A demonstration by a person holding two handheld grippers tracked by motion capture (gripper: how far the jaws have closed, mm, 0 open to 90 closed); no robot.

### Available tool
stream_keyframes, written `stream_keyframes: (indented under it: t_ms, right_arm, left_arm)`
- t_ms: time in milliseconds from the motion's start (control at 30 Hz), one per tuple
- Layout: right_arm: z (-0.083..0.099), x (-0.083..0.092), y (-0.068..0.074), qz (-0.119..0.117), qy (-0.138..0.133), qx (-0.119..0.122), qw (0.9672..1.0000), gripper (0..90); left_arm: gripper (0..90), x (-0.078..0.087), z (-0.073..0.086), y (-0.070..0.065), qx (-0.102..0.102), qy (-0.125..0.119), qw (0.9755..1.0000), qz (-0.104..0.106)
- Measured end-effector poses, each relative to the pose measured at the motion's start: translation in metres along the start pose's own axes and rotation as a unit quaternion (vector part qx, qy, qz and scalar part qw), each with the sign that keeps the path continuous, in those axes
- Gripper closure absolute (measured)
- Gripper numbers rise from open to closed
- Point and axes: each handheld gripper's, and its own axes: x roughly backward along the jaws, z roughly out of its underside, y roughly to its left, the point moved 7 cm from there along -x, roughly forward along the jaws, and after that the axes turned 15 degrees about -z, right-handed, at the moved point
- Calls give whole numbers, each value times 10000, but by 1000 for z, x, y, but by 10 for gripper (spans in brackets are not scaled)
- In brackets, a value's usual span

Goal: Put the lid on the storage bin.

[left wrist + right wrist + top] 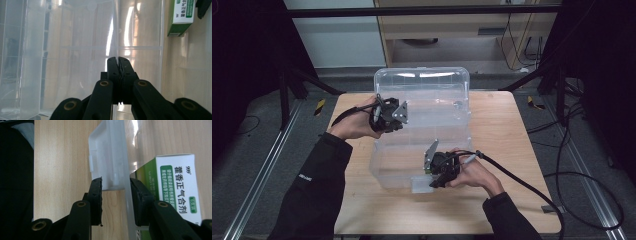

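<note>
A clear plastic storage box [387, 167] stands on the wooden table [362, 205], its lid [422, 80] raised at the back. My left gripper [398, 120] is at the box's left side. In the left gripper view its jaws [117, 60] are shut on a thin clear plastic edge [115, 37]; I cannot tell whether that edge belongs to the lid or the wall. My right gripper [432, 177] is at the front wall, its jaws [115, 192] closed on the white latch flap [107, 157] and the wall behind it. A green-and-white medicine carton [177, 190] [181, 17] lies inside.
Black cables [522, 182] trail from the right gripper across the table's right side and off its edge. Metal rails [262, 170] run along the floor on both sides. A cabinet [452, 30] stands beyond the table's far edge.
</note>
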Motion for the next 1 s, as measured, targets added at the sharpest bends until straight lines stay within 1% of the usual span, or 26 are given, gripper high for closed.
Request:
stream_keyframes:
  t_ms: [267,300,400,567,600,700,833,867,900,1000]
  right_arm:
    - [0,0,0,13,-24,6,10000,649]
    - [0,0,1,0,-41,-7,10000,649]
    - [0,0,1,6,-32,5,10000,649]
    - [0,0,2,12,-22,12,10000,647]
    - [0,0,2,38,-8,16,10000,646]
    - [0,0,3,74,-25,44,10000,642]
    - [0,0,4,143,-26,119,9998,634]
    - [0,1,4,170,-16,118,9998,633]
    - [1,1,5,180,-46,111,9998,632]
    - [1,1,5,187,-64,120,9997,629]
  left_arm:
    - [884,7,1,-12,10,-16,10000,28]
    - [885,8,2,-14,62,-29,10000,54]
    - [885,10,3,-19,112,-68,9999,84]
    - [884,12,3,-28,83,-34,9999,114]
    - [883,13,4,-29,58,-33,9999,118]
    - [884,14,5,-33,79,-40,9998,149]
    - [880,15,7,-37,114,-48,9998,140]
    - [880,16,7,-38,99,-39,9998,149]
    - [880,17,8,-39,126,-28,9998,168]
    - [879,18,8,-41,132,-79,9997,166]
